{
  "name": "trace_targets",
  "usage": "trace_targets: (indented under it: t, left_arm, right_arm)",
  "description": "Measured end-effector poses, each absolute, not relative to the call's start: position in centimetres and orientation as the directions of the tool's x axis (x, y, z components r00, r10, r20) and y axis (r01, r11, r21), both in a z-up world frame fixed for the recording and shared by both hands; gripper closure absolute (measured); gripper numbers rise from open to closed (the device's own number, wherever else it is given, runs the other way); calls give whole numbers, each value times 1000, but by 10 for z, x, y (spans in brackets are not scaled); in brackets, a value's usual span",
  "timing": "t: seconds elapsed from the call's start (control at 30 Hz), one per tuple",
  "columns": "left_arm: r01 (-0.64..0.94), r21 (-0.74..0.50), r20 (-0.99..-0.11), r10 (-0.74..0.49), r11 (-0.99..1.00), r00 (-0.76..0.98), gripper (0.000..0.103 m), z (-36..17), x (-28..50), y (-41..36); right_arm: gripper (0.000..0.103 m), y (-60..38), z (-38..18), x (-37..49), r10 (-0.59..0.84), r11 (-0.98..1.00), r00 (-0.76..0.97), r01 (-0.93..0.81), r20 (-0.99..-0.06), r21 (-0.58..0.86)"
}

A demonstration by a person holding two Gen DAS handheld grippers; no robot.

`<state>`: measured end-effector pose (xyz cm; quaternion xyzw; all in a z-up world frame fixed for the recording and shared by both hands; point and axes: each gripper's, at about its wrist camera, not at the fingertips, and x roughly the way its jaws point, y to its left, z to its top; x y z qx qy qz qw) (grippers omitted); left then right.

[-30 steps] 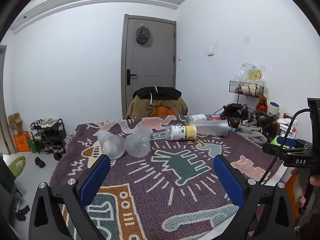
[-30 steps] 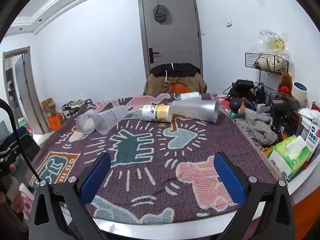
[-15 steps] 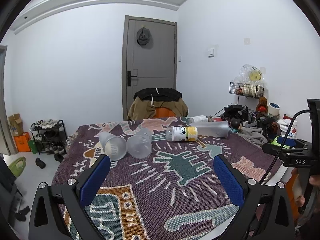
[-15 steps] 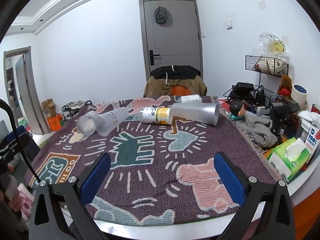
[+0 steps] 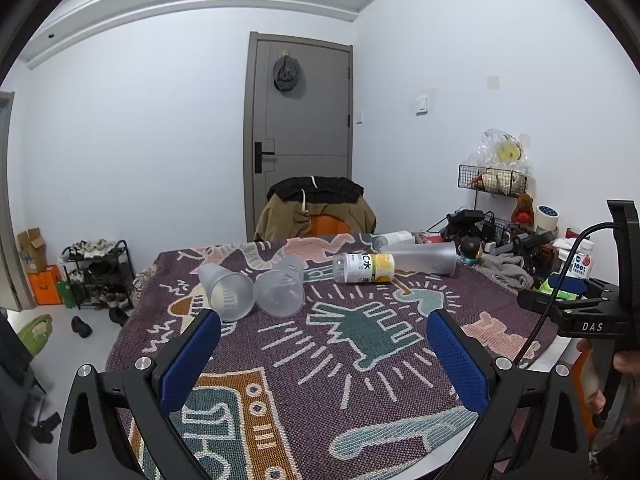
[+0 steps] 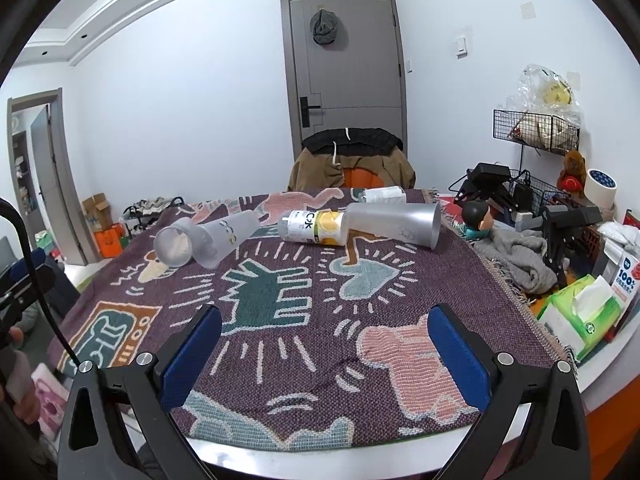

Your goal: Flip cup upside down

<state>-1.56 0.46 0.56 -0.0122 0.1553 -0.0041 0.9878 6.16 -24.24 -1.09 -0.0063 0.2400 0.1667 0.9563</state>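
White walls, a grey door (image 5: 298,140) and a jacket-draped chair (image 5: 316,212) back a table under a patterned rug (image 5: 360,328). Over the last second both views have only risen and drawn back slightly; nothing on the rug has shifted, so the flip looks unstarted. 2 frosted cups (image 5: 228,292) (image 5: 280,292) lie on their sides, touching, left of centre; a 3rd (image 6: 394,224) lies beside a yellow-labelled bottle (image 6: 310,226). Left gripper (image 5: 320,356) and right gripper (image 6: 324,356) hover near the table's edge, jaws spread wide, holding nothing.
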Motion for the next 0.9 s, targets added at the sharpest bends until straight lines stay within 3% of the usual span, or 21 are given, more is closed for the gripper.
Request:
trace_targets:
  t: [0.9]
  left_arm:
    - [7, -26, -310, -15, 1000, 951, 0, 10, -14, 5]
  right_arm:
    - [0, -245, -14, 66, 306, 949, 828, -306, -470, 78]
